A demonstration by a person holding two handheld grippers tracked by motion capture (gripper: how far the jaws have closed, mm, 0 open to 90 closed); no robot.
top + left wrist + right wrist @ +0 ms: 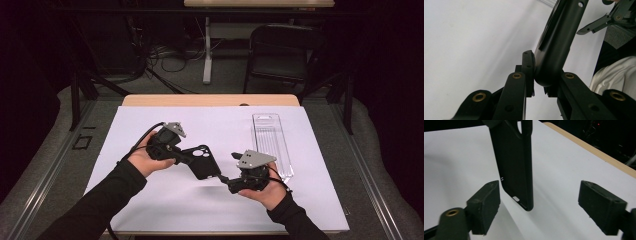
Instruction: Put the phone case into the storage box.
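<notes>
My left gripper [186, 156] has its jaws clenched on one end of a black phone case [202, 162] (matte, smooth, rounded corners), holding it just above the white sheet [150, 200]. My right gripper [226, 179] is released, its blocky black pads [486, 202] standing wide on either side of the case's lower end, touching nothing. Beyond my right hand [267, 192] a clear plastic tray [272, 145], long and ribbed, lies flat on the sheet.
</notes>
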